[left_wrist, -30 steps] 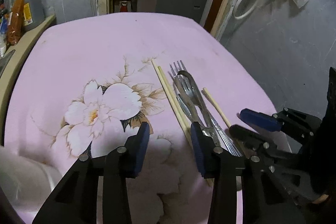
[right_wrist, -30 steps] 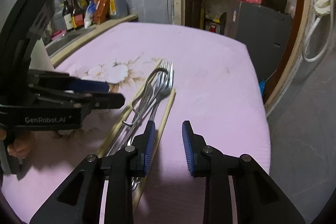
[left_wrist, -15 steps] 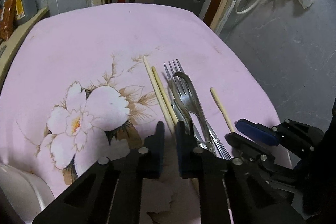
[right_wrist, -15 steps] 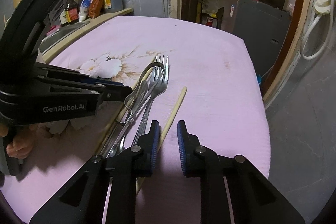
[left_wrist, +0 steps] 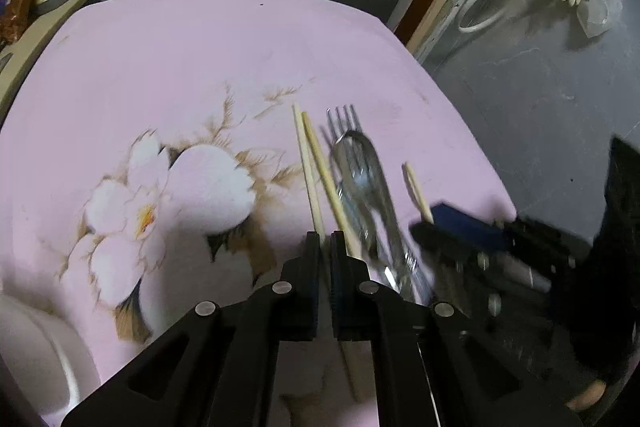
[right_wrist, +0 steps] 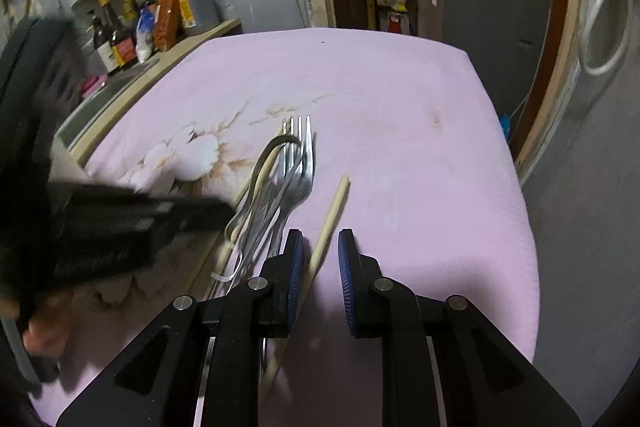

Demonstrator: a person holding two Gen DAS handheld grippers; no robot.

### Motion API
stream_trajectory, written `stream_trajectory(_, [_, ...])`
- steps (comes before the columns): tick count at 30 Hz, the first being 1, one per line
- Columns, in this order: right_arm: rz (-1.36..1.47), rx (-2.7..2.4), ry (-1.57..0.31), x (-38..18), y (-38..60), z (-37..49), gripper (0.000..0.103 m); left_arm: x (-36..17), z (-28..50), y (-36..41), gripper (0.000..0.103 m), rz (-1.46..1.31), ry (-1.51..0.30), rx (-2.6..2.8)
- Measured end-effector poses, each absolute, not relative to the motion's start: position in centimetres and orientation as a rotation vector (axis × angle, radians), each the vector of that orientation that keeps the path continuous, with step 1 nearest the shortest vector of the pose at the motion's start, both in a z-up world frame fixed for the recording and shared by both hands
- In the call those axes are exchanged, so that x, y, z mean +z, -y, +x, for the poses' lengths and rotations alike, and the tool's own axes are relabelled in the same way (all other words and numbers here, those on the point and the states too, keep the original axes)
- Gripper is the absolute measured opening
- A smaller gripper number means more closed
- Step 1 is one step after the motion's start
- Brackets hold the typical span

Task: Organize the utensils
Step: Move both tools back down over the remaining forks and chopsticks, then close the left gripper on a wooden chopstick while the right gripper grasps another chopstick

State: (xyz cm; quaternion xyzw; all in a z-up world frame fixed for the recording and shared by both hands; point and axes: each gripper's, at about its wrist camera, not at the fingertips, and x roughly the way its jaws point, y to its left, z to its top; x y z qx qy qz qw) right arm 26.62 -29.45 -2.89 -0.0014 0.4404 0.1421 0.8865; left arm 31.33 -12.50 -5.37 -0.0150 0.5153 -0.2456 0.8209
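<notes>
Near the table's right edge: chopsticks, forks, claws.
Left claw (left_wrist: 325, 241) pinches one chopstick (left_wrist: 307, 163); right claw (right_wrist: 319, 247), narrow, straddles a lone chopstick (right_wrist: 332, 215) beside the forks (right_wrist: 294, 167).

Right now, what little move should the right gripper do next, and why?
Probably close the right gripper fully. Its fingers have just been closing, yet the lone chopstick lies between them touching only one pad, with a gap on the other side, so it isn't gripped yet.
</notes>
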Motion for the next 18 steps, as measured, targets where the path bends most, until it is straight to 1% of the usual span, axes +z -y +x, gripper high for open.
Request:
stream_trajectory(5, [0.019,0.28,-0.919,-3.0,29.4,27.1,0.008,-5.1,29.8,11.1,0.002,-0.035,-1.13,-0.517])
stream_trajectory(11, [0.026,0.27,-0.956,-2.8,29.3,27.8,0.008,-4.6,30.6,11.1,0.004,-0.016,-1.153,-0.51])
stream_trajectory(14, [0.005,0.25,-0.965,-2.8,29.0,28.3,0.008,-4.4,31.3,11.8,0.008,0.031,-1.133,-0.486])
stream_trajectory(18, [0.025,0.239,-0.987,-3.0,28.9,29.5,0.008,-4.6,31.5,12.0,0.009,0.037,-1.141,-0.487])
